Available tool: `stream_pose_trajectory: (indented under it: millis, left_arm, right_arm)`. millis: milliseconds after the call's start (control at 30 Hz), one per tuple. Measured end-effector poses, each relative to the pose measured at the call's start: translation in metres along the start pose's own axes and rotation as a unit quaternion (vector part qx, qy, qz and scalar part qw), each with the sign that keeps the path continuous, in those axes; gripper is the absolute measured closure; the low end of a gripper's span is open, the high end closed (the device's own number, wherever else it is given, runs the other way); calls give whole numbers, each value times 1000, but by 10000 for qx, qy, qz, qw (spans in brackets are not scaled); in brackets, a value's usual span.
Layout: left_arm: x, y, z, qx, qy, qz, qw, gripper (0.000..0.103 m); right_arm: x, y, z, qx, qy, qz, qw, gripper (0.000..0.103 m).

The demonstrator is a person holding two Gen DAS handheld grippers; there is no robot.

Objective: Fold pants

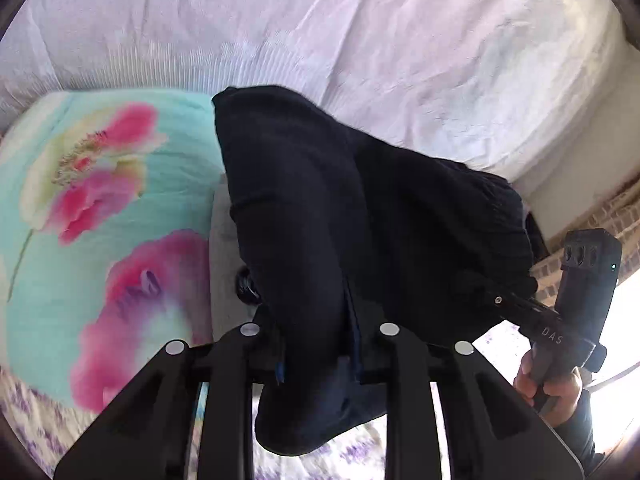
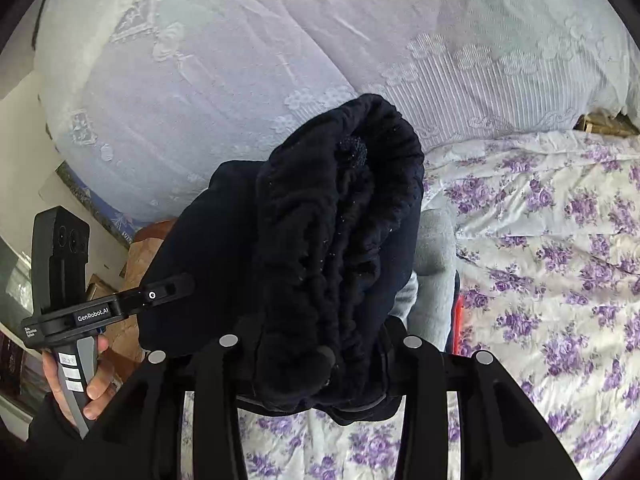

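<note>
Dark navy pants (image 1: 340, 220) hang bunched in the air above the bed, held by both grippers. My left gripper (image 1: 316, 344) is shut on one part of the fabric, which drapes over and hides its fingertips. My right gripper (image 2: 320, 352) is shut on the gathered elastic waistband (image 2: 360, 208); the cloth hides its fingertips too. Each gripper shows in the other's view: the right one (image 1: 560, 320) at the lower right, the left one (image 2: 100, 308) at the lower left, both held in a hand.
A bed with a white and purple floral sheet (image 2: 540, 260) lies below. A large white lace-covered pillow (image 2: 220, 80) lies beyond. A turquoise pillow with pink flowers (image 1: 100, 220) is at the left. Grey cloth (image 2: 436, 256) lies under the pants.
</note>
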State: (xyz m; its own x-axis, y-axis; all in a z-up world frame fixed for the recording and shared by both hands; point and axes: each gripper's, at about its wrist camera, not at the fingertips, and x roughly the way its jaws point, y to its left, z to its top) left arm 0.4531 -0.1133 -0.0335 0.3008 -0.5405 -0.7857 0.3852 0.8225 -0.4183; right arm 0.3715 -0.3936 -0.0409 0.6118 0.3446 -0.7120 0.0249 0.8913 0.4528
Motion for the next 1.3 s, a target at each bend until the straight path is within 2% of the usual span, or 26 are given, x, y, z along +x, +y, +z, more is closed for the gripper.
stream_pose_trajectory:
  millis: [33, 67, 100, 167, 200, 233, 267, 300, 400, 467, 567, 667, 767, 833, 867, 1033, 1200, 1300]
  left_arm:
    - [28, 16, 2, -155, 284, 139, 9994, 77]
    - [46, 26, 2, -318, 501, 279, 9978, 71]
    - [66, 40, -5, -493, 704, 343, 9957, 67]
    - [72, 48, -14, -509, 608, 231, 9966, 64]
    - [70, 48, -16, -443, 556, 215, 9972, 63]
    - [66, 47, -15, -398, 541, 239, 9975, 61]
    - [63, 46, -14, -370, 545, 326, 9973, 53]
    - [59, 45, -11, -336, 528, 518, 9967, 49]
    - [27, 38, -3, -129, 157, 1010, 9947, 43]
    - [-2, 32, -2, -24, -217, 1473, 9889, 26]
    - [-49, 16, -15, 53, -710, 1899, 9792, 9]
    - [-86, -6, -41, 186, -966, 2251, 9694, 5]
    - [-118, -32, -81, 279, -1004, 2546, 9614, 5]
    - [-133, -49, -109, 203, -1038, 2552, 9611, 5]
    - [-141, -55, -129, 160, -1053, 2494, 9625, 5]
    - [-178, -85, -212, 191, -1132, 2578, 9594, 5]
    - [-204, -106, -289, 126, -920, 2255, 9698, 5]
    - [-212, -115, -324, 154, -807, 2286, 9700, 5]
  right_arm:
    - [18, -14, -2, 113, 134, -127, 9998, 61]
    - [34, -26, -6, 194, 271, -244, 9991, 54]
    - [45, -35, -12, 224, 333, -240, 9989, 40]
    - [54, -42, -19, 148, 300, -33, 9994, 22]
    - [55, -40, -19, 63, 273, -14, 9996, 19]
    - [55, -36, -17, -13, 270, -60, 9996, 19]
    - [54, -33, -14, -58, 290, -123, 9995, 18]
    - [52, -27, -11, -109, 305, -231, 9992, 18]
    - [29, -5, -3, -580, -36, -705, 9958, 18]
    - [0, 16, 0, -1025, -528, -1165, 9865, 18]
    - [-47, 40, 1, -1375, -1239, -1841, 9653, 16]
    - [-94, 68, -15, -1517, -1599, -2091, 9527, 4]
    - [-131, 90, -41, -1386, -1618, -2370, 9479, 4]
    - [-150, 100, -70, -1189, -1432, -2659, 9459, 4]
    - [-157, 105, -86, -1110, -1327, -2675, 9479, 4]
    - [-188, 118, -185, -949, -1108, -2492, 9574, 4]
    - [-207, 123, -263, -689, -625, -2456, 9649, 4]
    - [-215, 128, -295, -681, -457, -2433, 9665, 4]
